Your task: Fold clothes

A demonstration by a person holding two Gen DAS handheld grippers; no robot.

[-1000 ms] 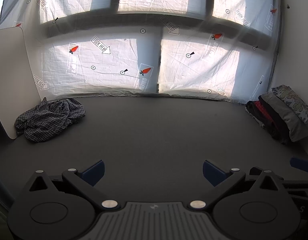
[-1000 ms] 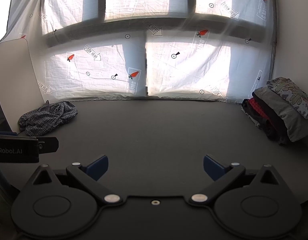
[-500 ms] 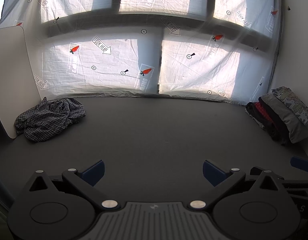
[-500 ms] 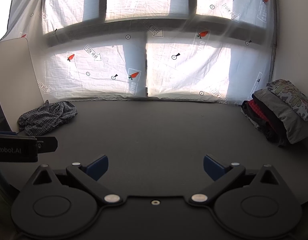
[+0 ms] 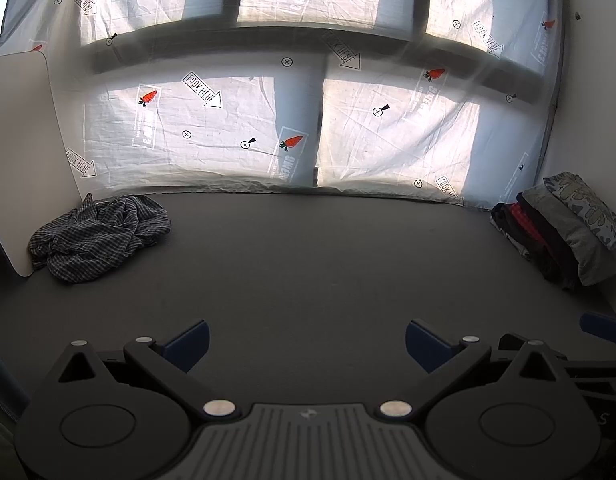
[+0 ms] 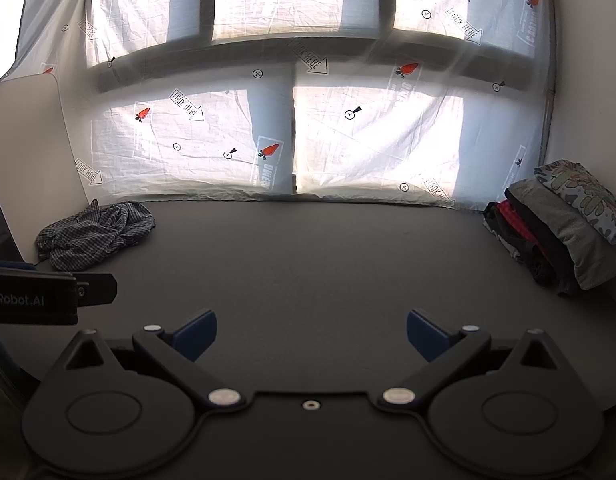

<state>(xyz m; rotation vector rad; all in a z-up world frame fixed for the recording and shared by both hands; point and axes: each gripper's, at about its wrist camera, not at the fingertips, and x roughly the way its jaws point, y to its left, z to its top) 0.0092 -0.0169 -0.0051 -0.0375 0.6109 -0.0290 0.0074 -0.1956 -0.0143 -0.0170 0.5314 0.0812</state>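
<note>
While the checked shirt (image 5: 97,236) lies crumpled far off, left gripper (image 5: 305,342) and right gripper (image 6: 311,334) gape wide, holding nothing.

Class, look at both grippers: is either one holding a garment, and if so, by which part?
Nothing is held. The left gripper and right gripper are both open over the bare table.

Dark grey table surface (image 5: 308,264), wide and flat, bare in the middle. Behind its far edge, white sheet (image 5: 235,128) hung over a window, backlit, wrinkled, printed with red carrots (image 5: 292,142), "LOOK HERE" arrows (image 5: 201,90) and small crossed circles. At the left, white rounded panel (image 5: 21,152) standing upright. At the right, plain white wall (image 5: 588,80).
</note>
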